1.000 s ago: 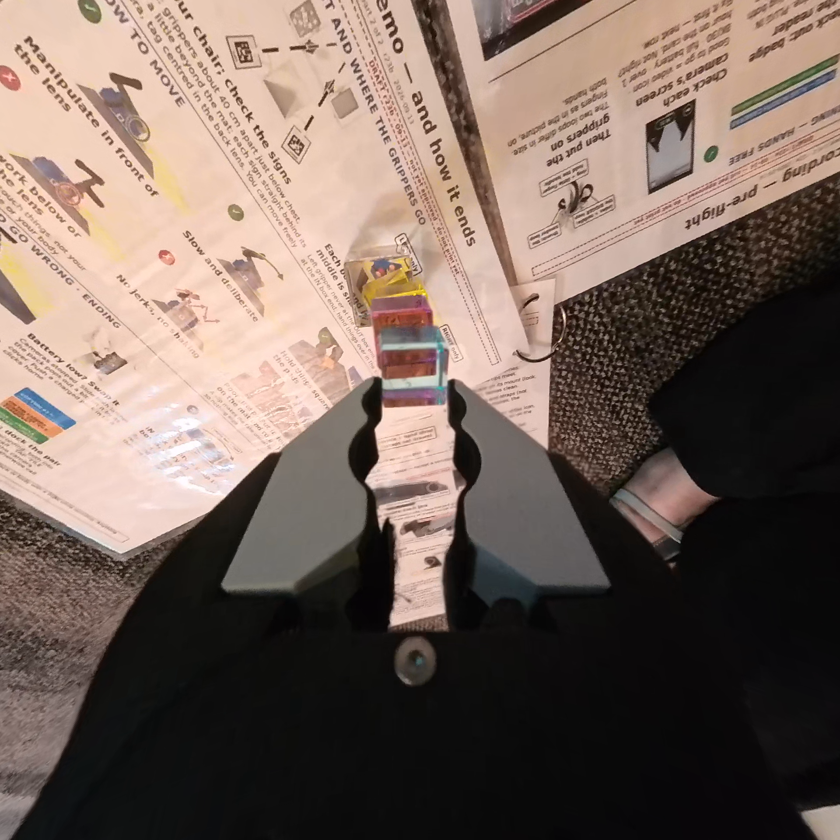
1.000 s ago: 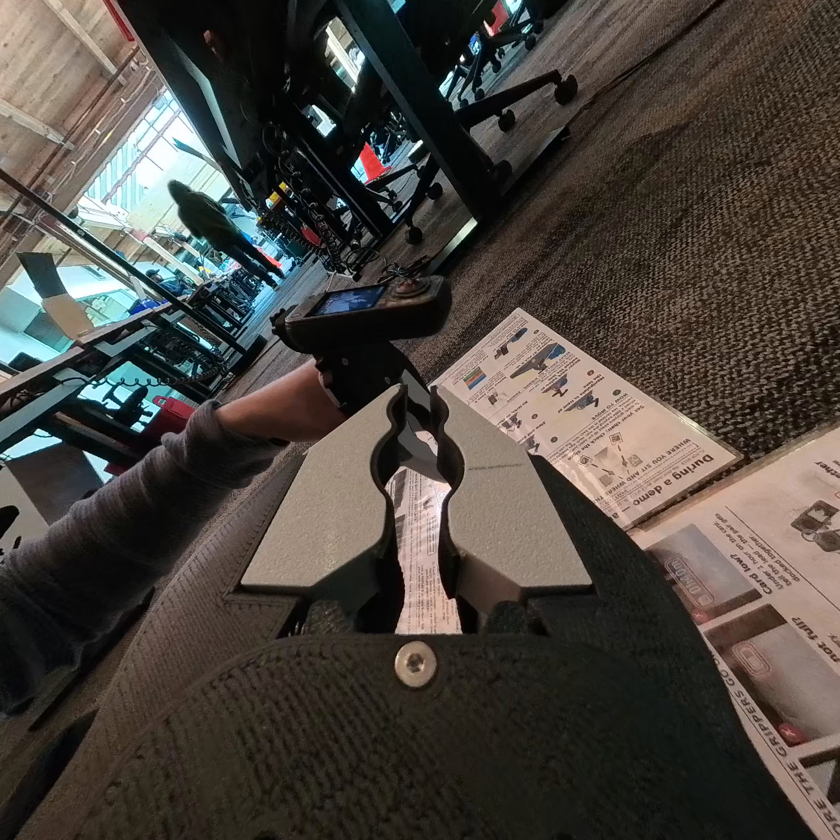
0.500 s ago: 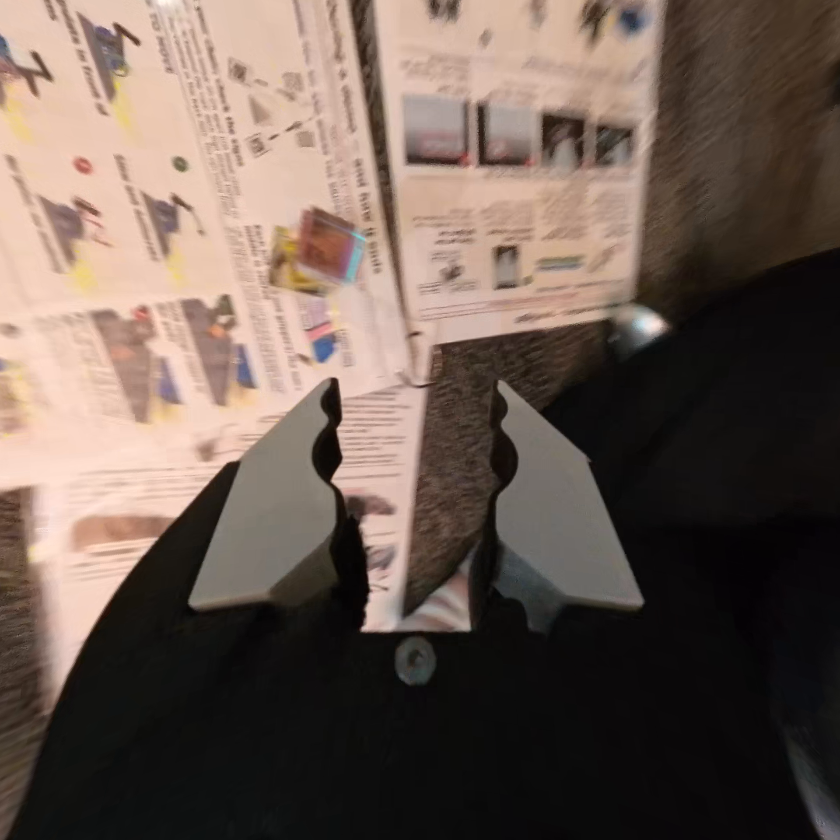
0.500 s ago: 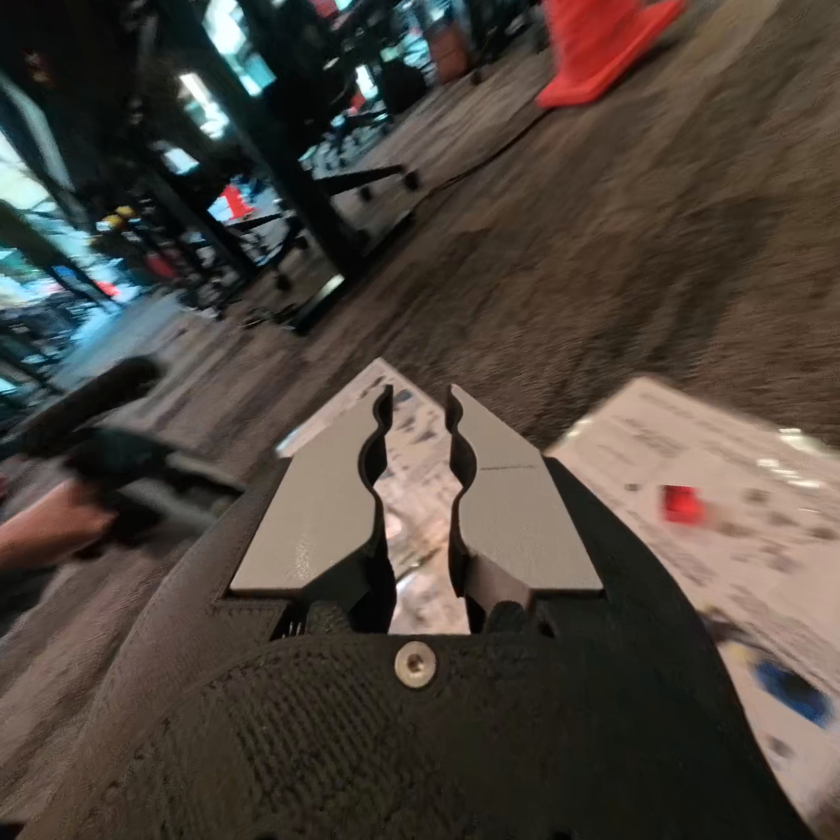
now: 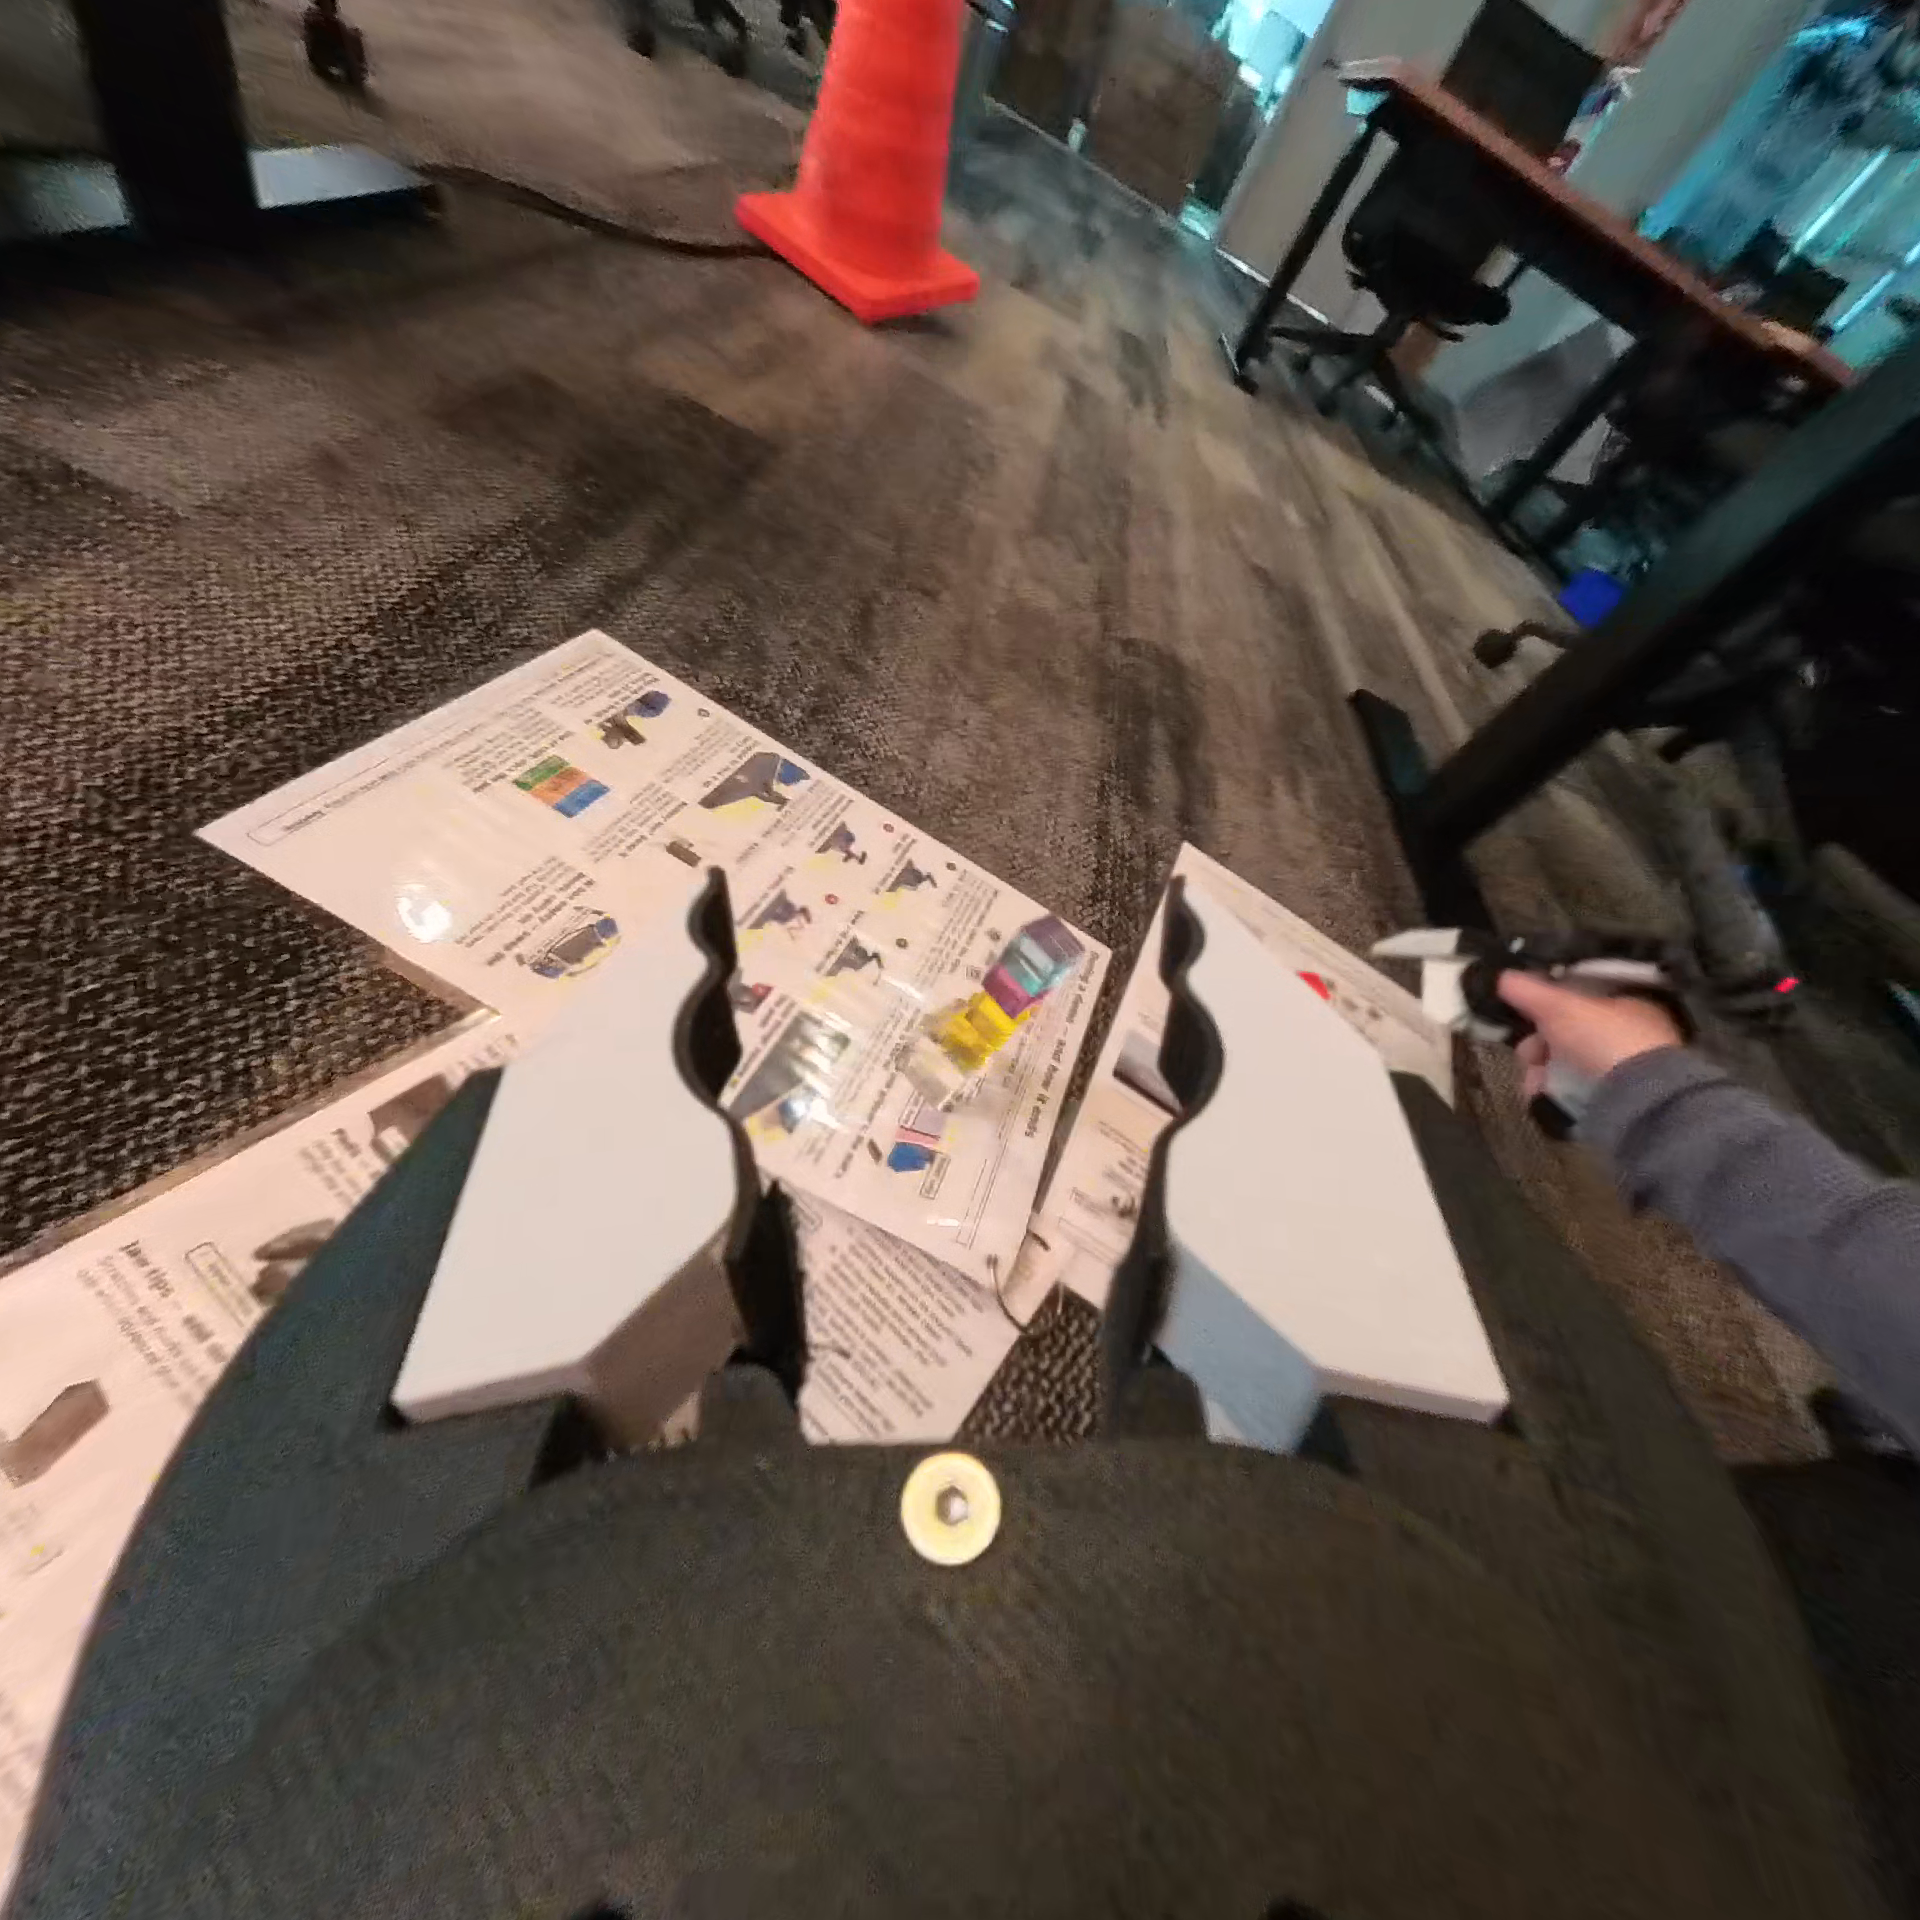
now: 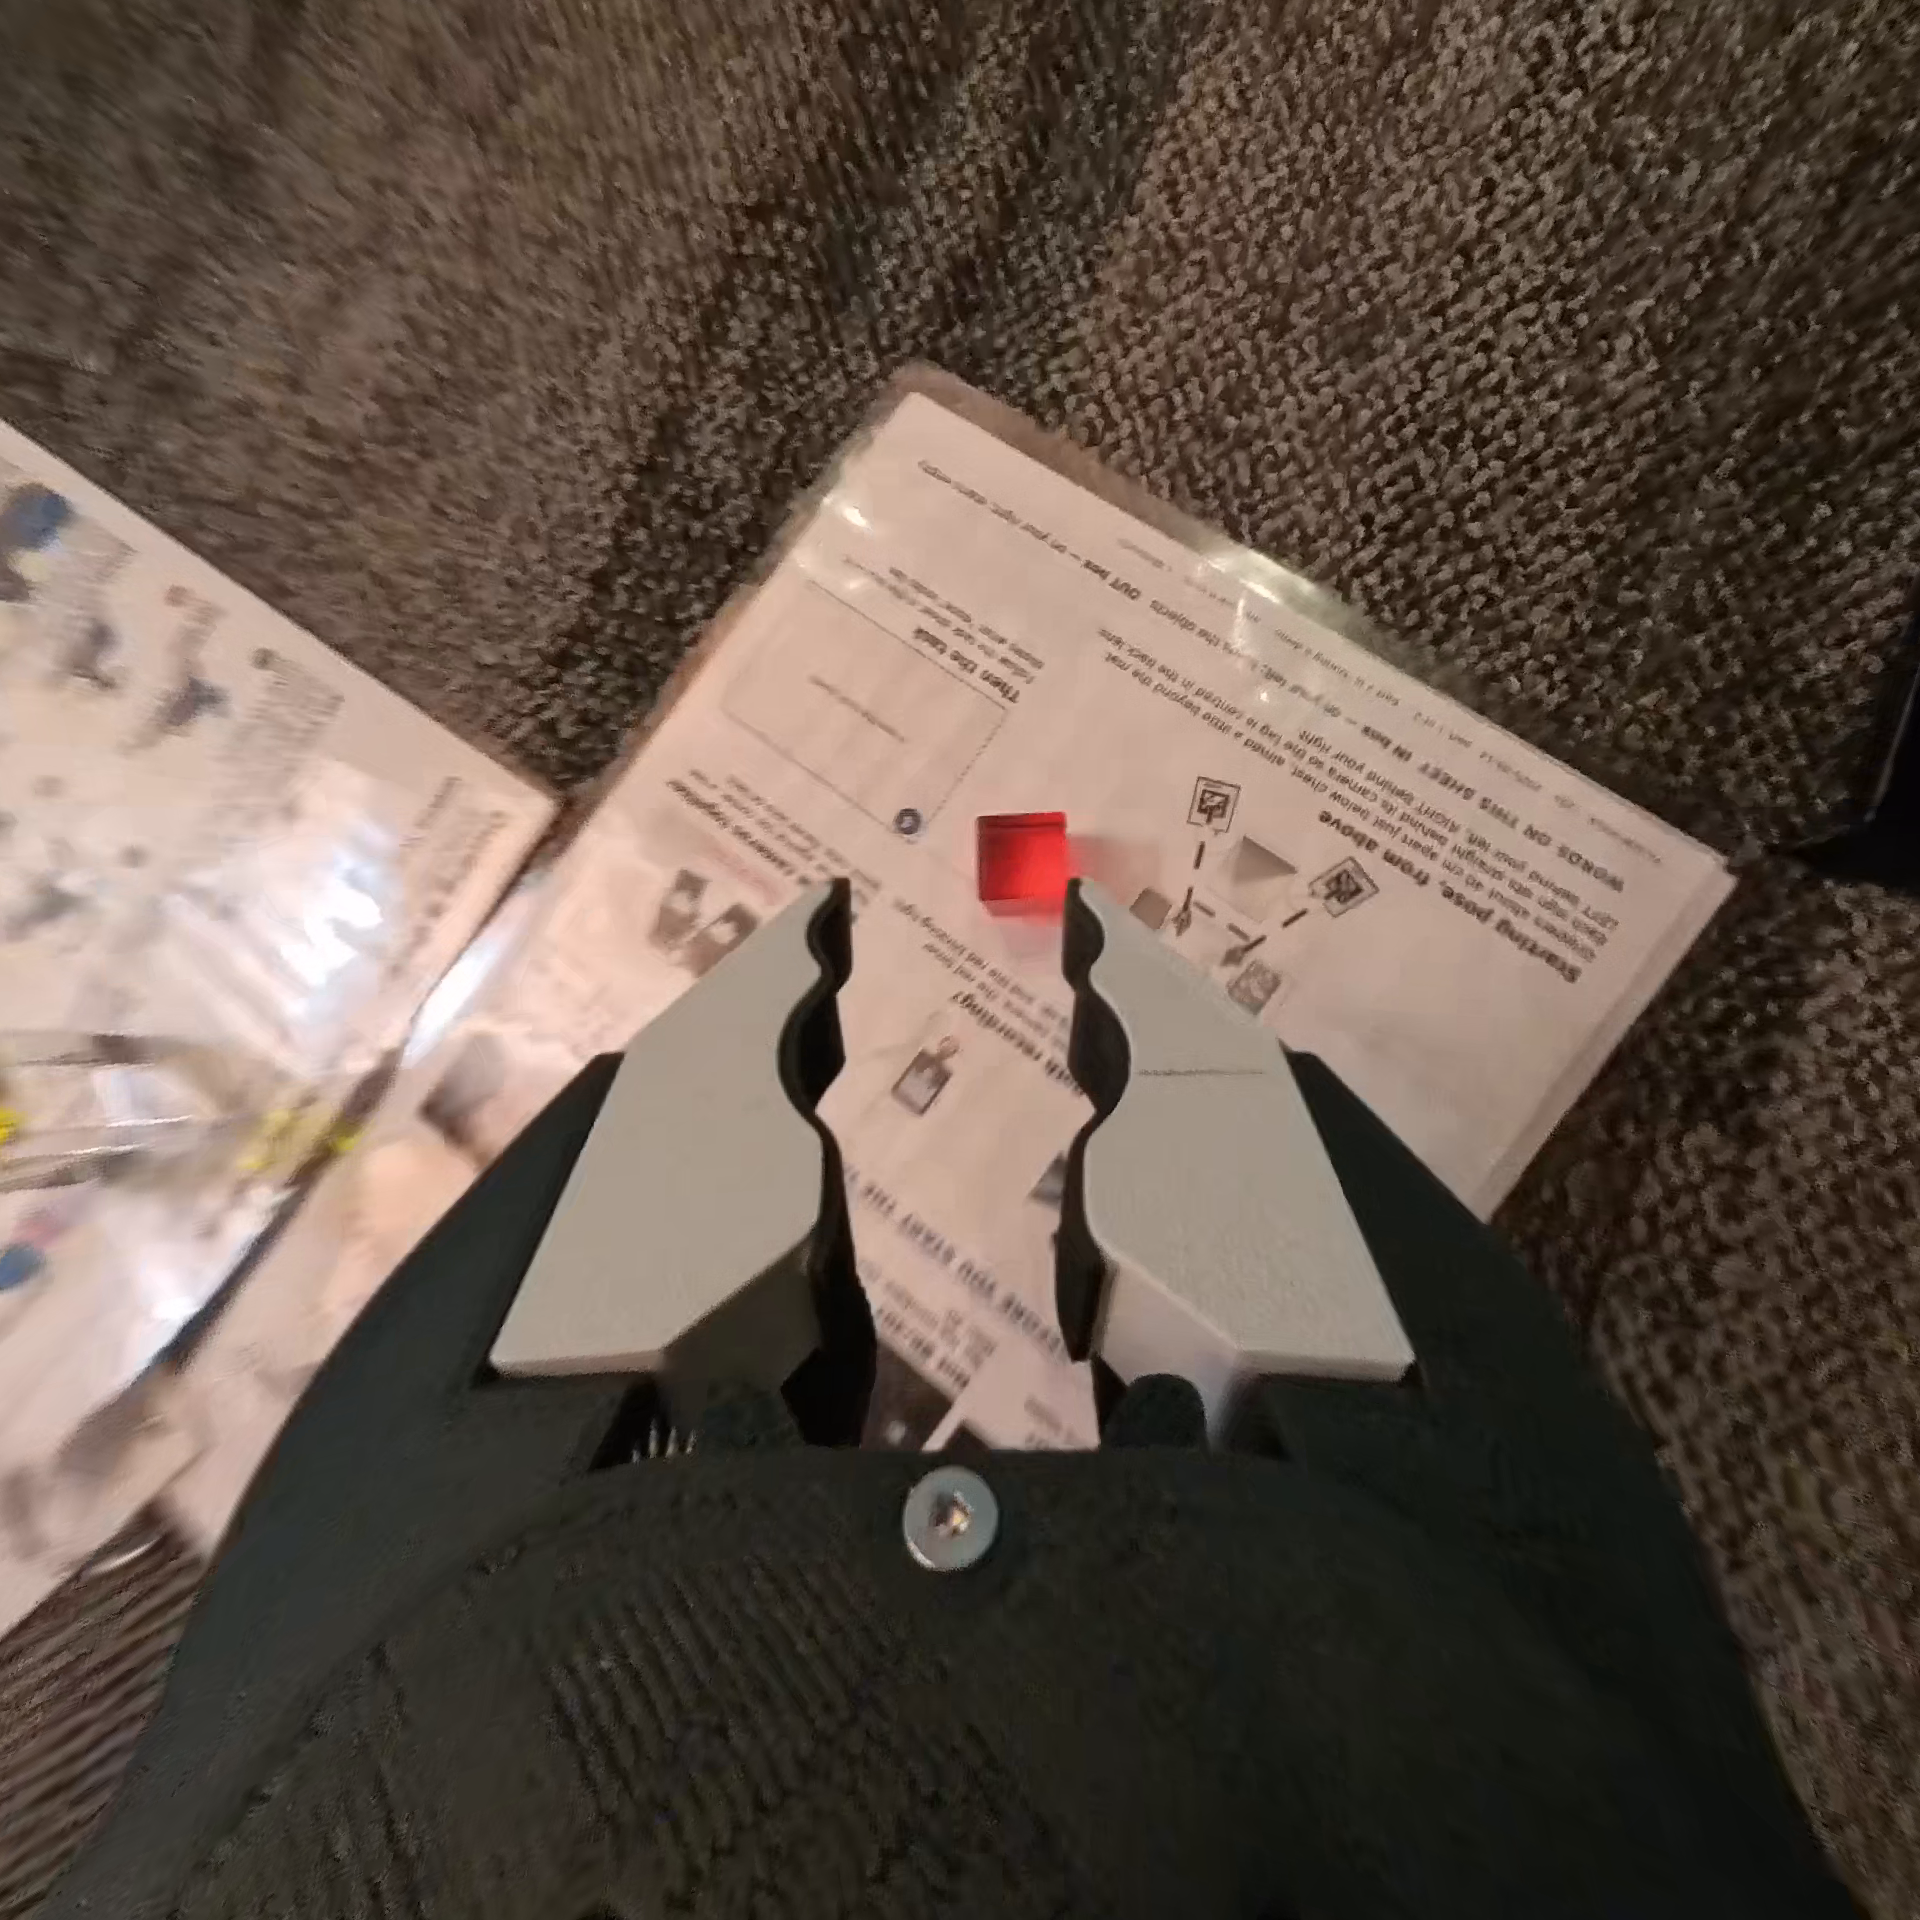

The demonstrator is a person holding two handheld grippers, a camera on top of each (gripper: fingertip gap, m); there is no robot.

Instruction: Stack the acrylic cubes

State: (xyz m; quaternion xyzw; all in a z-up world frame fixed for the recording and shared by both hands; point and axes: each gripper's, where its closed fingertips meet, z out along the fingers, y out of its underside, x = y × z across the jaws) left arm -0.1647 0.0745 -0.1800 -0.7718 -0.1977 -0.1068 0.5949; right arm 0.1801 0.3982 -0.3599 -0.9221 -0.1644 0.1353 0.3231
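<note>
Hovering over the carpet (image 5: pixel 935 499), the left tongs (image 5: pixel 940 904) are spread wide with nothing between them, pointed at a little stack of blocks (image 5: pixel 1003 992), purple and teal on top of yellow, standing on a laminated sheet (image 5: pixel 520 831). Stack leans a bit and sits well ahead of the fingertips. Right tongs (image 6: pixel 956 899) are partly apart and bare too, just short of a red cube (image 6: pixel 1021 864) on another laminated sheet (image 6: pixel 1403 935); cube is nearer the right finger (image 6: pixel 1164 1039), not touching as far as I can see. Orange cone (image 5: pixel 873 156) stands way back.
</note>
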